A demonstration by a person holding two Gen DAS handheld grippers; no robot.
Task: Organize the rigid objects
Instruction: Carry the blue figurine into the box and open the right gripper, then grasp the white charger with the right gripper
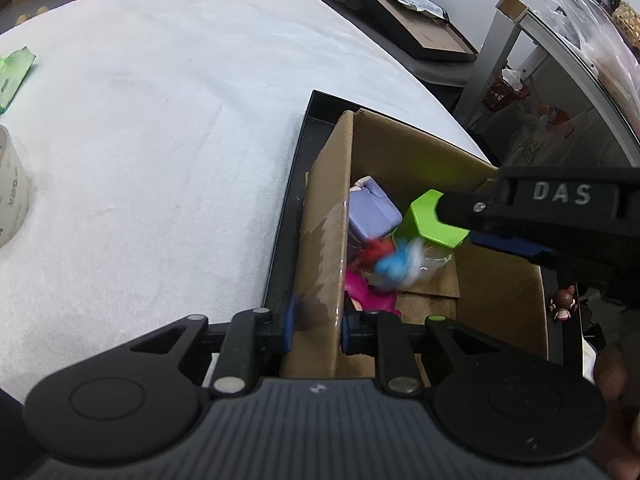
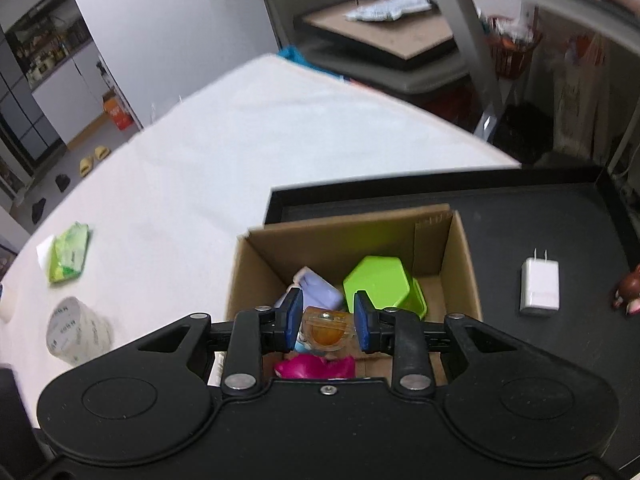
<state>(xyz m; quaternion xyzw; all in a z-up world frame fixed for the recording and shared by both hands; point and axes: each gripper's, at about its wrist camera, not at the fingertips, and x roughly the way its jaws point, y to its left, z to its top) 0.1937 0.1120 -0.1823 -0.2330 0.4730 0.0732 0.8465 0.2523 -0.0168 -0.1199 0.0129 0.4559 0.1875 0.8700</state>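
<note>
**Box pinched by the left gripper, right gripper over it with a clear toy**

Box, brown cardboard with its top open, stands in the near left part of a black tray on a white cloth. The left gripper tilts steeply down at the box's near left corner, its blue pads closed on the left wall, one outside and one inside.

The right gripper also points steeply down, over the near end of the box. Its jaws are nearly together, clamped on a small clear plastic toy with an orange centre. In the left wrist view this gripper reaches in from the right, and a red, blue and white blur sits below its tip; what that is cannot be told.

Inside the box lie a green hexagon to the far right, a lilac block to the far left and something pink at the near end.

On the tray to the right of the box lie a white charger and, farther right, a small figure. On the cloth to the left sit a tape roll and a green packet.
</note>
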